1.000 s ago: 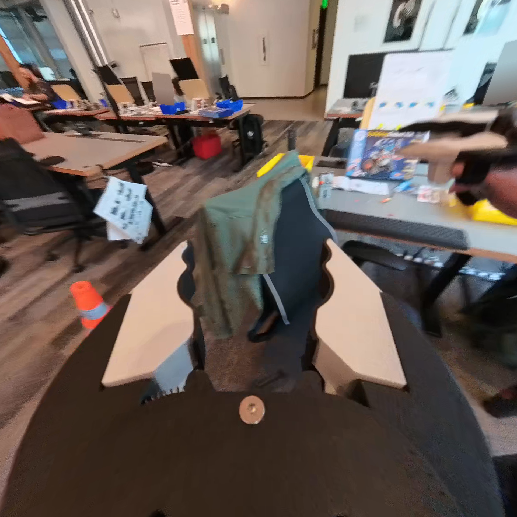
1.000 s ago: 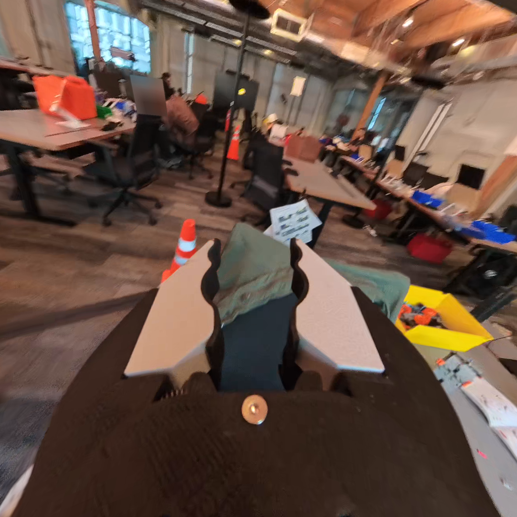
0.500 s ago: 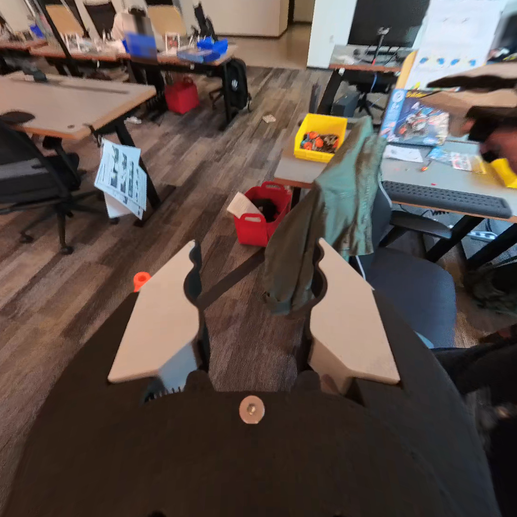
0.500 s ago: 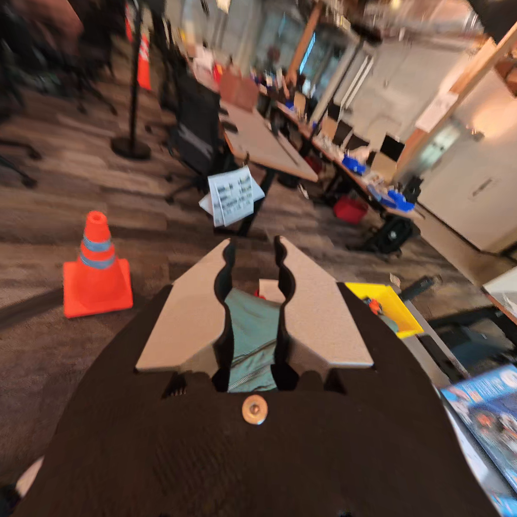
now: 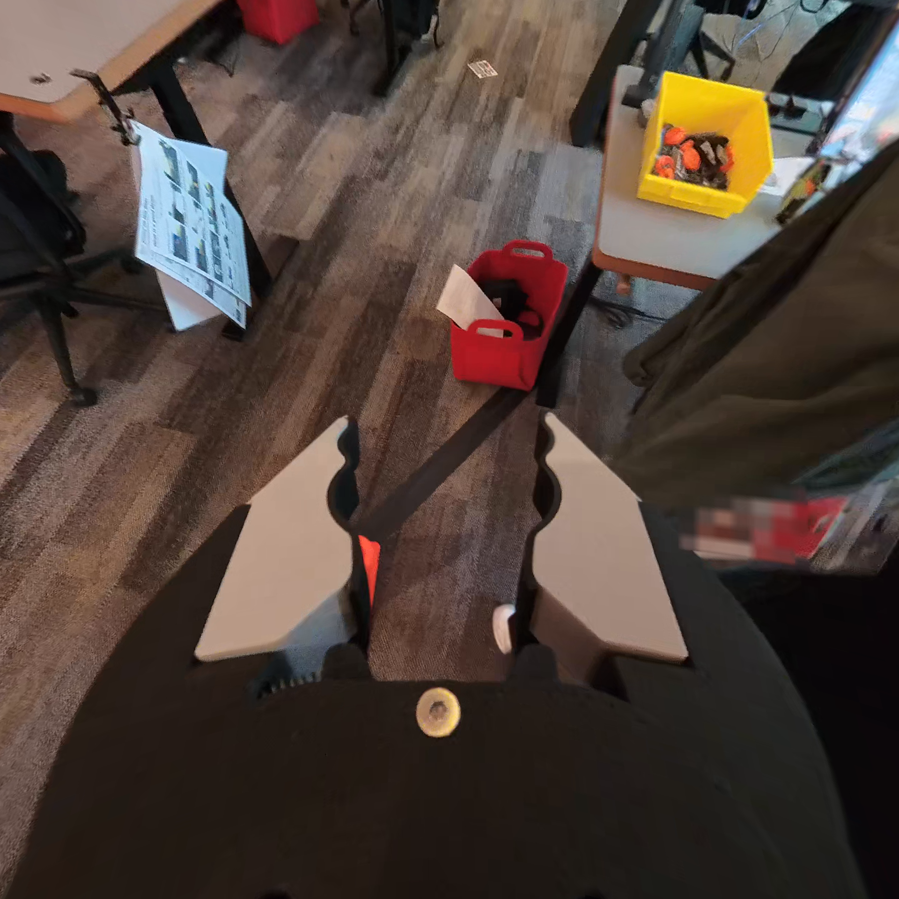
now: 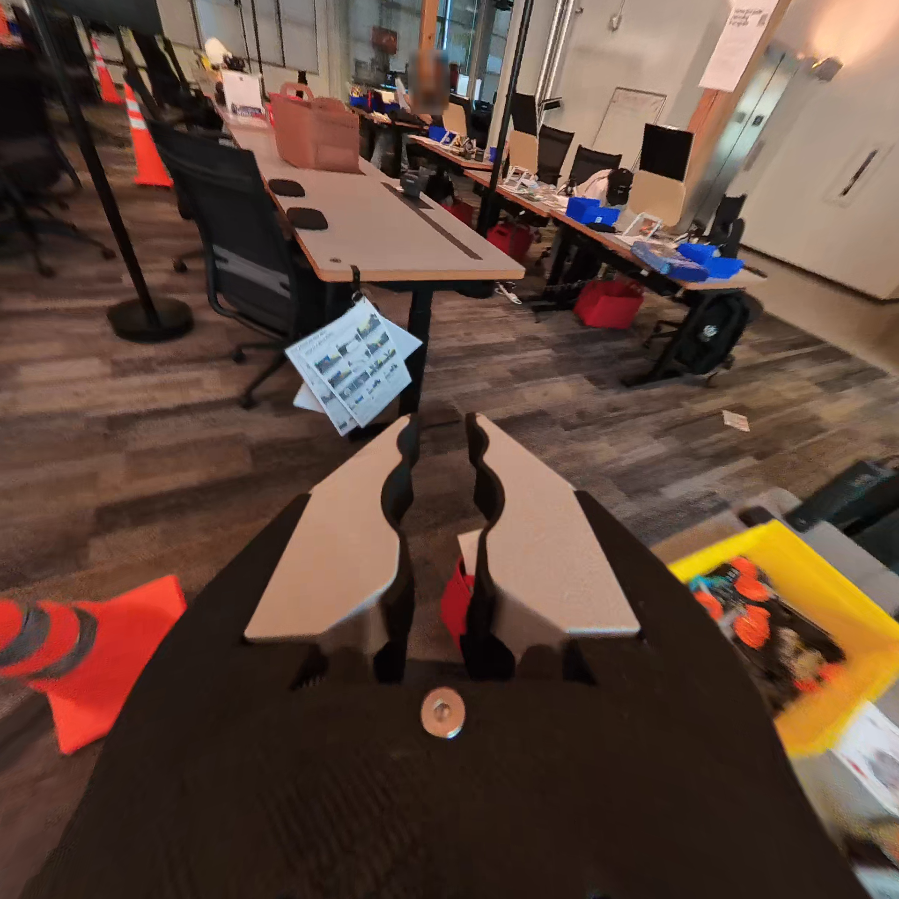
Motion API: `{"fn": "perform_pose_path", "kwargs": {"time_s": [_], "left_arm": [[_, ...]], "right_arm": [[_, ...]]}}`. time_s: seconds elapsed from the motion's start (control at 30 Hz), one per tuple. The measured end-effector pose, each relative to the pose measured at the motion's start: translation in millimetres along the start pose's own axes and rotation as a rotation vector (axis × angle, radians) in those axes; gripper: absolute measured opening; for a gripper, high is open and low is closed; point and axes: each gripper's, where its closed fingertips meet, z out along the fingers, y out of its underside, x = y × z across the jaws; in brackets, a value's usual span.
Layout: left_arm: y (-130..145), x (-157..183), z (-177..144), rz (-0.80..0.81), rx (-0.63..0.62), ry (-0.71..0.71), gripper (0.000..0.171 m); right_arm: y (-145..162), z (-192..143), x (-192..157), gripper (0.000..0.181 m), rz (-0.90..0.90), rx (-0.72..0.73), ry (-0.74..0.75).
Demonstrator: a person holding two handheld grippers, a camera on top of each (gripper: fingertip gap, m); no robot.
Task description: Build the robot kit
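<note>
My left gripper [image 5: 446,423] is open and empty and points down at the wood-look floor. A red basket [image 5: 511,350] with a white paper in it stands on the floor just ahead of it. A dark green garment [image 5: 778,350] hangs at the right edge, apart from the fingers. My right gripper [image 6: 441,419] is empty, its jaws only a narrow gap apart, and points across the room at a desk [image 6: 389,233]. The red basket [image 6: 455,603] shows through that gap. Nothing touches either gripper.
A yellow bin [image 5: 700,192] of small orange and black parts sits on a grey table [image 5: 656,233]; it also shows in the right wrist view [image 6: 836,700]. An orange cone [image 6: 97,647] stands low left. Printed sheets [image 6: 355,369] hang from the desk beside an office chair [image 6: 243,233]. Tip to tip, the grippers are about 45 centimetres apart.
The left gripper has swung down toward the floor, so the green garment slid to the right edge. The right gripper has turned off the garment toward the room and its jaws have narrowed.
</note>
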Motion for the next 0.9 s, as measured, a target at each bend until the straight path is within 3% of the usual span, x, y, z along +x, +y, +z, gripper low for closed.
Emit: {"fn": "perform_pose_path", "kwargs": {"time_s": [0.07, 0.13, 0.27, 0.37, 0.5, 0.67, 0.77, 0.9], "left_arm": [[-21, -35, 23, -0.029, 0.033, -0.004, 0.068], [-60, -62, 56, -0.058, 0.092, 0.021, 0.068], [-169, -108, 151, 0.002, 0.172, 0.103, 0.072], [-254, -141, 232, 0.169, 0.182, 0.162, 0.075], [-372, -174, 363, 0.356, 0.244, 0.261, 0.072], [-500, -133, 540, 0.491, 0.26, 0.55, 0.069], [-561, -101, 638, 0.503, 0.259, 0.686, 0.07], [-626, -77, 758, 0.516, 0.311, 0.755, 0.071]], "right_arm": [[-11, 60, 10, 0.02, 0.056, 0.009, 0.003], [-23, 111, 14, 0.02, 0.121, 0.04, -0.031], [-16, 190, 57, 0.02, -0.013, 0.006, 0.083], [-3, 241, 111, 0.02, -0.05, 0.008, 0.191], [13, 286, 184, 0.024, -0.016, -0.047, 0.296], [34, 330, 255, 0.024, 0.048, -0.19, 0.406], [61, 359, 302, 0.025, 0.045, -0.321, 0.487], [88, 428, 379, 0.025, 0.056, -0.343, 0.523]]}}
